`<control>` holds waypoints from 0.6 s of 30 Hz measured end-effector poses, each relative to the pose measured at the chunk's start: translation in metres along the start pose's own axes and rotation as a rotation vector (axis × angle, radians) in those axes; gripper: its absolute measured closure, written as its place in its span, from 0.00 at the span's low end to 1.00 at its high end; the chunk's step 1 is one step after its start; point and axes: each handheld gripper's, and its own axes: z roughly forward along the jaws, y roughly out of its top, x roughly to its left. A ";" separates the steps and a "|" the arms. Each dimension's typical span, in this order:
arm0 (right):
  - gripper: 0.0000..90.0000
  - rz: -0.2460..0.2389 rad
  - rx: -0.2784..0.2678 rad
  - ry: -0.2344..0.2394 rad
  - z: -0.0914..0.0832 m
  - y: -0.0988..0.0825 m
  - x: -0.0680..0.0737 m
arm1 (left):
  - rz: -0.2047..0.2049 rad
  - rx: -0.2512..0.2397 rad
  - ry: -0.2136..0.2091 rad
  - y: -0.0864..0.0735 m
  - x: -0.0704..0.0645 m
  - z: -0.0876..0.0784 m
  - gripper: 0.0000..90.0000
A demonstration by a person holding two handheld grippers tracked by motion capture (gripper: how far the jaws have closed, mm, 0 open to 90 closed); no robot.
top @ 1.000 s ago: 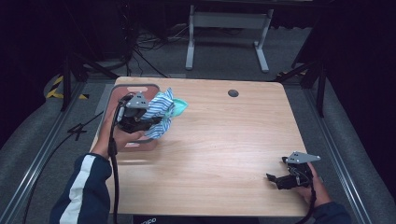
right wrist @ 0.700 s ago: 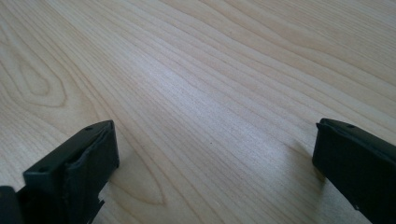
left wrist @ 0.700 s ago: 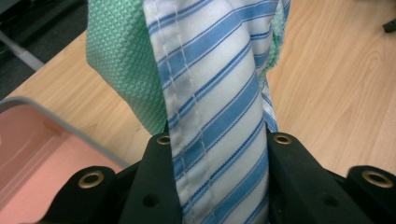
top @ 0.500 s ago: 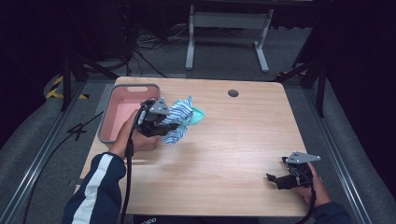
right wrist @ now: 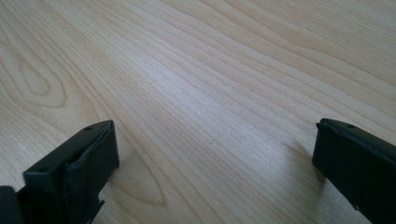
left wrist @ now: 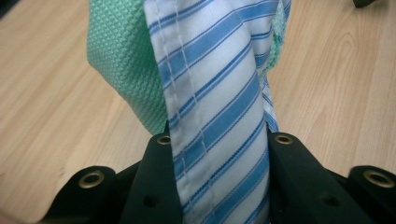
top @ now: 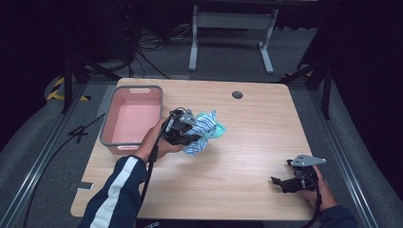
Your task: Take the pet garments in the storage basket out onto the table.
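Striped cloth [top: 202, 134], blue-and-white, bundled with green cloth [top: 217, 128]: clamped between the left gripper's [top: 186, 129] jaws, just right of the pink bin [top: 134, 119], over the table [top: 247, 161]. Right gripper [top: 281, 183]: jaws apart, near corner.

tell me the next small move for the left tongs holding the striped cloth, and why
Probably lower the left tongs until the bundle rests on the table, then open them. Their jaws are clamped on the blue striped cloth with the green cloth bunched alongside, out of the pink bin and above bare wood. The right tongs sit open, idle.
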 end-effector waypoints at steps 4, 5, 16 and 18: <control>0.01 0.000 0.000 0.000 0.000 0.000 0.000 | 0.001 0.041 -0.031 0.002 -0.006 0.020 0.84; 0.01 0.000 0.000 0.000 0.000 0.000 0.000 | 0.001 0.041 -0.031 0.002 -0.006 0.020 0.84; 0.01 0.000 0.000 0.000 0.000 0.000 0.000 | 0.009 0.078 -0.067 0.004 -0.017 0.055 0.83; 0.01 0.000 0.000 0.000 0.000 0.000 0.000 | 0.007 0.092 -0.076 0.003 -0.018 0.061 0.83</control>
